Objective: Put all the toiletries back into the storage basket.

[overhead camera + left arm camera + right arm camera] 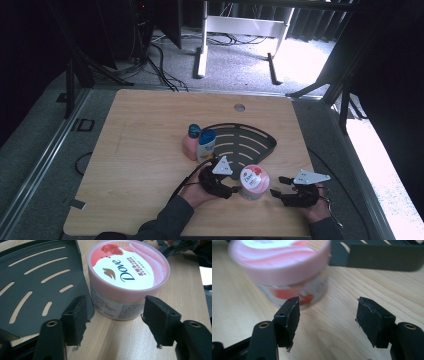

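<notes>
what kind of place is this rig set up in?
Likely a lab or studio recording bay, not a home: a lone wooden table on grey carpet, dark curtains around it, loose cables and a white stand frame behind. Toiletries like the Dove jar look like props.

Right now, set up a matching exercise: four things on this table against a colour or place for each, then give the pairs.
1. Dove jar
2. slotted tray
3. small bottle
4. left gripper

A. black, lying flat on the table
B. standing at the tray's left edge
C. pink lid, between the two grippers
D. jaws apart, just left of the jar

Pairs: 1-C, 2-A, 3-B, 4-D
</notes>
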A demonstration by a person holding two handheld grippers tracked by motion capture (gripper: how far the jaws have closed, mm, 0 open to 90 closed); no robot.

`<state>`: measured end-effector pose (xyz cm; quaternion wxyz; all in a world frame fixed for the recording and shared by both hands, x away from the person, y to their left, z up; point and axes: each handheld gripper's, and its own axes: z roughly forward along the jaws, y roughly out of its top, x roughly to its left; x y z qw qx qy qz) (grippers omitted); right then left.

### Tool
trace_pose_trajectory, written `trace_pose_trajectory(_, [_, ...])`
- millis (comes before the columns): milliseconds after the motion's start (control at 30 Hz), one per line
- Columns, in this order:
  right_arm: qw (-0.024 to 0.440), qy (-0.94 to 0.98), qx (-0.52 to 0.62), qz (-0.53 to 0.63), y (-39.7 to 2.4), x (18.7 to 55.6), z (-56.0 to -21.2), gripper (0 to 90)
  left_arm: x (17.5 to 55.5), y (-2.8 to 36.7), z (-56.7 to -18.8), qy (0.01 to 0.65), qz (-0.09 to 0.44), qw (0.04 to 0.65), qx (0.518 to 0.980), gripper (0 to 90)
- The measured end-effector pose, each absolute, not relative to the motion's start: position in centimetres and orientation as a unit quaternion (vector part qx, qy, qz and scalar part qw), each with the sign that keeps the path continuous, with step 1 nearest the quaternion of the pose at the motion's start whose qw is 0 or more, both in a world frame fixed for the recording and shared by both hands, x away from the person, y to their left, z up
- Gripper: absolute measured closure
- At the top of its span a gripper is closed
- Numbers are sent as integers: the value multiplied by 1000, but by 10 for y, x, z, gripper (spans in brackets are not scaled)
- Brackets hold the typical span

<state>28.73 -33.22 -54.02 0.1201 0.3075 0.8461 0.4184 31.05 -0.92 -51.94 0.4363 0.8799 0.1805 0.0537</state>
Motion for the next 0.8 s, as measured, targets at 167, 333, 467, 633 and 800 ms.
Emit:
trace_pose_trajectory(167, [105,856,278,424,-327,285,-536,297,313,-15,-523,164,51,434,884,320])
trace_pose_trajectory(333, [90,859,260,433,-325,286,-535,278,314,-19,-527,155,50,426,890,304])
trace_pose_trajectory(467, [89,862,248,433,-319,289,-533,277,316,-23,-532,150,45,428,890,283])
trace_pose_trajectory(633, [82,867,236,432,-315,291,-534,263,317,-27,-535,143,40,429,891,252])
trace_pose_trajectory(800, [79,873,230,423,-312,293,-538,260,318,-31,-538,129,41,427,894,239])
